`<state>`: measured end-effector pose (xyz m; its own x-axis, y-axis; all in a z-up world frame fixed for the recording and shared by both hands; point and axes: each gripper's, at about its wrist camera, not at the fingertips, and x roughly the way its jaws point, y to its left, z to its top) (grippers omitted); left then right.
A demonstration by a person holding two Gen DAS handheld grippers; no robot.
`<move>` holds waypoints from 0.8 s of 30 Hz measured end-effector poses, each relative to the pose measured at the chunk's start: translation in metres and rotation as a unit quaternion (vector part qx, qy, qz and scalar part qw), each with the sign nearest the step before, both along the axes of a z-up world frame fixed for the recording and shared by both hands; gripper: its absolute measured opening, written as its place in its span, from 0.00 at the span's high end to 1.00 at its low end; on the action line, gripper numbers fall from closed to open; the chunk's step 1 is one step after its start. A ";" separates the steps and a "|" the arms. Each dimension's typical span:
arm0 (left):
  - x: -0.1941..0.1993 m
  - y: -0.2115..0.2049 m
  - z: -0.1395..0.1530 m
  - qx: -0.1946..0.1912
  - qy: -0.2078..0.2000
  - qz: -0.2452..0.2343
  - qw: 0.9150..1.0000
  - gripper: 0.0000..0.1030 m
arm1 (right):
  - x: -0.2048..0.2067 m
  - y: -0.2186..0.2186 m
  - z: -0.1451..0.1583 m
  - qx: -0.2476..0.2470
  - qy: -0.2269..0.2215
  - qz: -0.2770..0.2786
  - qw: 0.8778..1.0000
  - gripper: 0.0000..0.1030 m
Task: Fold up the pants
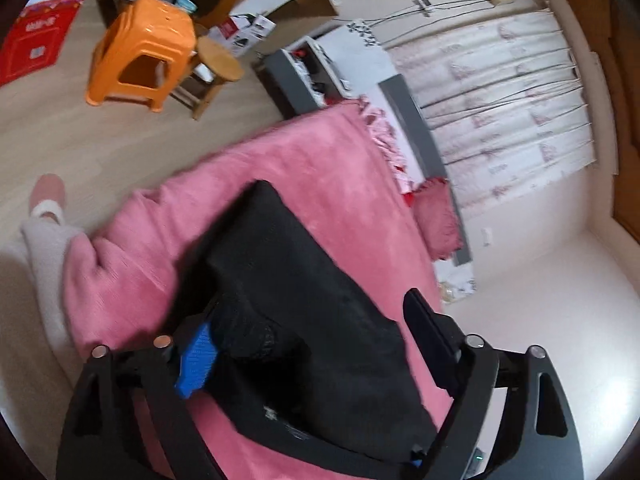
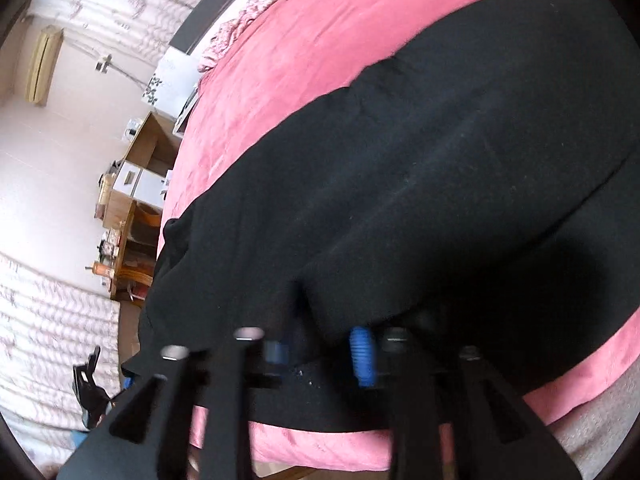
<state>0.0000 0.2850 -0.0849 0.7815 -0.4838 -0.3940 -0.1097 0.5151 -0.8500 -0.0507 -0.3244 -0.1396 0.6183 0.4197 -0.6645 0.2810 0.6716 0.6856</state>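
Note:
Black pants (image 1: 304, 292) lie on a pink bedspread (image 1: 304, 164), folded into a long band; they also fill the right wrist view (image 2: 420, 184). My left gripper (image 1: 316, 344) is open above the near end of the pants, its fingers wide apart, one blue pad (image 1: 196, 360) showing. My right gripper (image 2: 320, 352) has its fingers at the near edge of the pants, which drapes over the fingertips and hides them. A blue pad (image 2: 362, 356) shows under the fabric.
An orange plastic stool (image 1: 148, 48) and a wooden stool (image 1: 216, 68) stand on the floor beyond the bed. A pink pillow (image 1: 438, 216) lies at the bed's far side by the curtain. A person's slippered foot (image 1: 46, 196) is at left. Wooden shelves (image 2: 128, 216) stand beside the bed.

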 end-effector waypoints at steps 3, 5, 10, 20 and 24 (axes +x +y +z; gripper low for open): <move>0.003 -0.003 -0.004 0.009 0.015 -0.003 1.000 0.17 | -0.001 -0.012 0.001 0.019 -0.008 -0.029 0.999 0.59; 0.005 -0.004 -0.004 0.009 0.019 0.000 1.000 0.17 | 0.000 -0.018 0.002 0.023 -0.009 -0.042 0.999 0.59; 0.017 -0.014 -0.001 0.060 0.057 -0.003 0.997 0.41 | -0.002 -0.028 0.004 0.002 -0.004 -0.065 0.998 0.77; 0.009 0.013 0.057 0.121 0.009 -0.003 0.993 0.92 | -0.008 -0.041 0.079 -0.019 -0.070 -0.050 0.996 0.91; 0.004 0.015 0.020 0.155 0.088 -0.024 0.984 0.93 | -0.021 -0.039 0.035 -0.044 0.010 -0.023 0.999 0.91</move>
